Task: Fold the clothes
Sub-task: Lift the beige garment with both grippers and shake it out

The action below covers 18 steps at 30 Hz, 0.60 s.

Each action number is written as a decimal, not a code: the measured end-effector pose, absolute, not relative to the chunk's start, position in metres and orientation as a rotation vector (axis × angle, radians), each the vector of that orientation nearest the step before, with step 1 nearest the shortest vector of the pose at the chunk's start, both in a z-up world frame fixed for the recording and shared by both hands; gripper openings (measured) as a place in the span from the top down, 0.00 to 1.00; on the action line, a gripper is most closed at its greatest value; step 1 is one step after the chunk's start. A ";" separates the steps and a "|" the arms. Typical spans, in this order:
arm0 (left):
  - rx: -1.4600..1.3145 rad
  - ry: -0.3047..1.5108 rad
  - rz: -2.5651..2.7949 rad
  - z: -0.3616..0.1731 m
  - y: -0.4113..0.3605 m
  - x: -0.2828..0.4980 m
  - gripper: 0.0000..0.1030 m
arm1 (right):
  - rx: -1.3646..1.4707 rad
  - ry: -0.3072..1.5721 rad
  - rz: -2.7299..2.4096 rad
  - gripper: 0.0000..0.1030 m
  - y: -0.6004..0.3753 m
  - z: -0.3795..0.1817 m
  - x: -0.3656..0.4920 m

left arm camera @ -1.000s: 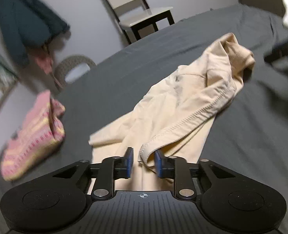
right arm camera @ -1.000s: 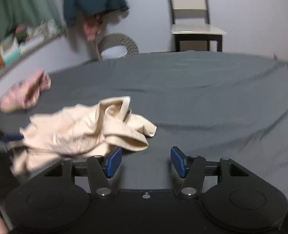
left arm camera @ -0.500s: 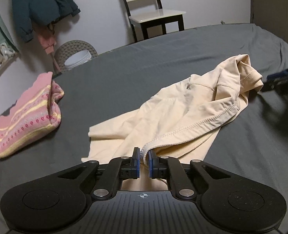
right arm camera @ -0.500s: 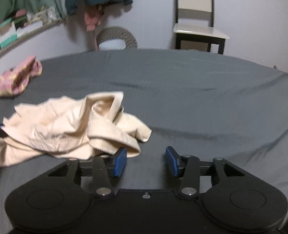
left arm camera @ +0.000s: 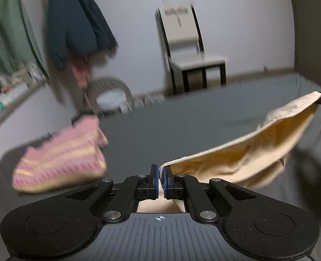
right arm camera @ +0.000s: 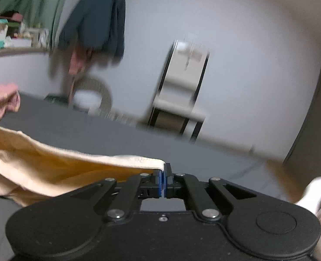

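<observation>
A cream garment [left arm camera: 243, 158] hangs stretched in the air above the dark grey bed cover [left arm camera: 160, 126]. My left gripper [left arm camera: 160, 179] is shut on one end of its hemmed edge. In the right wrist view my right gripper [right arm camera: 163, 181] is shut on the other end of the cream garment [right arm camera: 40, 165], which sags away to the left. The right gripper's tip also shows at the far right of the left wrist view, holding the cloth's raised corner. Both views are blurred by motion.
A pink and yellow striped knit [left arm camera: 62, 161] lies on the cover at the left. Beyond the bed stand a chair [left arm camera: 188, 50], a wicker basket [left arm camera: 110, 95] and a hanging dark jacket [left arm camera: 80, 26]. A shelf with clutter [right arm camera: 6, 37] runs along the left wall.
The right gripper has shut on the garment's far corner. Both grippers have lifted, raising the cream garment off the cover and stretching it between them.
</observation>
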<state>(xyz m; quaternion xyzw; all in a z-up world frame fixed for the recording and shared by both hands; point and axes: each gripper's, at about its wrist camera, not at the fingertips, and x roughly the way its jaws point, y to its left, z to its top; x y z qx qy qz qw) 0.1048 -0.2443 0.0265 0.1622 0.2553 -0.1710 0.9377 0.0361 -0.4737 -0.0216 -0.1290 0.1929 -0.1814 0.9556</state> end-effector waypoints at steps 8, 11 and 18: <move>0.333 0.215 -0.298 0.135 -0.206 0.086 0.96 | -0.352 0.106 -0.373 0.98 -0.433 0.078 -0.017; 0.337 0.081 -0.282 0.185 -0.195 0.077 0.96 | -0.372 -0.005 -0.385 0.97 -0.431 0.121 -0.030; 0.306 -0.043 -0.313 0.247 -0.185 0.080 0.96 | -0.343 -0.102 -0.408 0.97 -0.444 0.182 -0.032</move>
